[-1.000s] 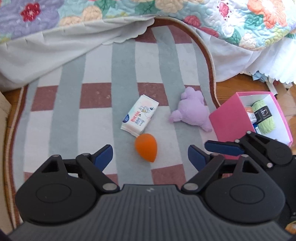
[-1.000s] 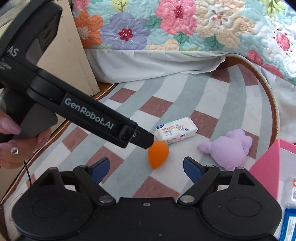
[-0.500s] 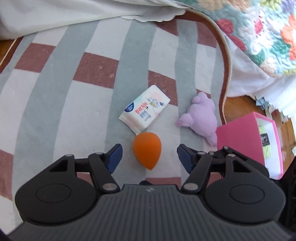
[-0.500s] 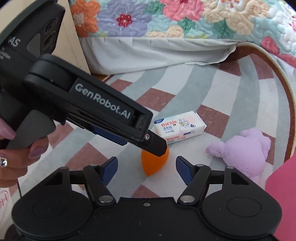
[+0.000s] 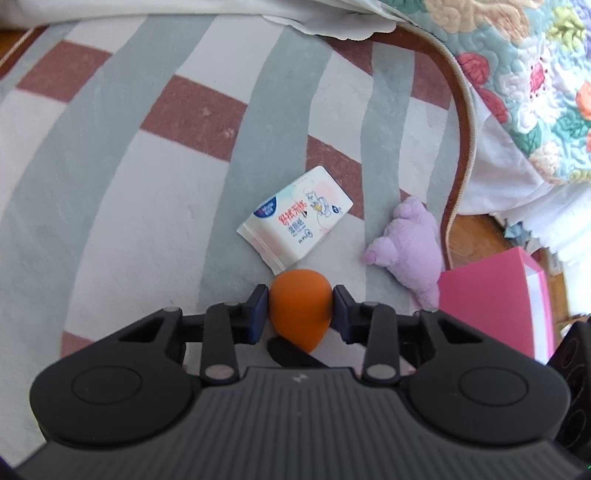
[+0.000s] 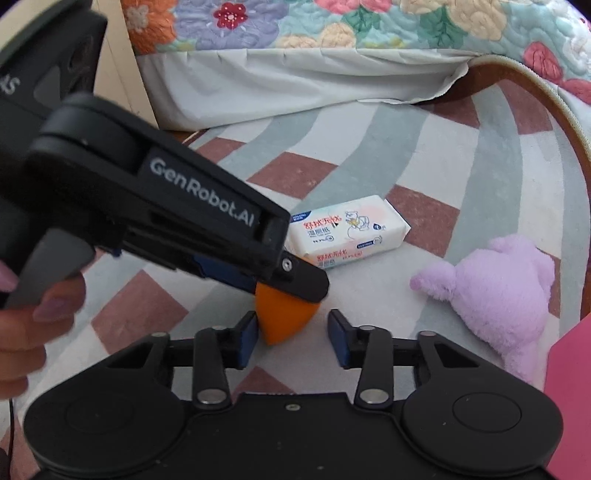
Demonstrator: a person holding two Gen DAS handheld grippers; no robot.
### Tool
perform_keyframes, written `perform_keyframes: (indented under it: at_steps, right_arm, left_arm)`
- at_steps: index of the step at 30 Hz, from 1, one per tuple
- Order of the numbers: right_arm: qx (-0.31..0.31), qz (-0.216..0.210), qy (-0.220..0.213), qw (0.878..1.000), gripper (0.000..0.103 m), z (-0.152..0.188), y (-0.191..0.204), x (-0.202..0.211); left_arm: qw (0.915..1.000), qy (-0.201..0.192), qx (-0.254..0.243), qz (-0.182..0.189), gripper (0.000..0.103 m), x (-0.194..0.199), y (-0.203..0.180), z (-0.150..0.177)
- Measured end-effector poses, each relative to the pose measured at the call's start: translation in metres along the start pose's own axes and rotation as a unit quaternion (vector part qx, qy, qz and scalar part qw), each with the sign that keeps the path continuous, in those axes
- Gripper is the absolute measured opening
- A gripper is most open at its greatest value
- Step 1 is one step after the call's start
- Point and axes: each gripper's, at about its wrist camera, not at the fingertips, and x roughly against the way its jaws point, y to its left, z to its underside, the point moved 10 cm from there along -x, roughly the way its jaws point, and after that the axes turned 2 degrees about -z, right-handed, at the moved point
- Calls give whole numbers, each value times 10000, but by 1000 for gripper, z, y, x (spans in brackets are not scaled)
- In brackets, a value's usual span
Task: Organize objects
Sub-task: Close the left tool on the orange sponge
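OK, left wrist view: left gripper (image 5: 300,311) is clamped on the orange sponge (image 5: 300,307), both blue pads touching its sides, blunt end pointing forward, tapered end toward the camera. Sponge sits low over the striped rug (image 5: 147,206); can't tell if it still touches the rug. Just ahead of it lies the wet wipes pack (image 5: 295,221), flat, angled, its near corner almost at the sponge. Right of the pack, the purple plush toy (image 5: 412,251) lies at the rug's edge. Pink box (image 5: 491,306) is just beside the plush on the wood floor; contents not visible here. Floral quilt (image 5: 535,74) hangs down at upper right.

Right wrist view: right gripper (image 6: 291,338) is partly open with nothing between the pads; its left pad sits right against the sponge's (image 6: 282,317) tip, contact unclear. The left gripper's (image 6: 291,288) black body crosses the frame from the left, a hand (image 6: 29,325) on its handle, its finger covering the upper part of the sponge. Wipes pack (image 6: 351,230) lies beyond, plush toy (image 6: 498,299) to the right, a corner of the pink box (image 6: 570,387) at the right edge. Quilt (image 6: 332,22) and white bed skirt (image 6: 277,81) run across the top.
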Motion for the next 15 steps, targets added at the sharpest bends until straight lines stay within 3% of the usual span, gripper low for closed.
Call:
perform_keyframes:
  at_steps: [15]
  right_arm:
    - [-326,-262,42,9991,36,8,10,21]
  left_arm:
    - [9996,246,100,-85,34,16,-9,19]
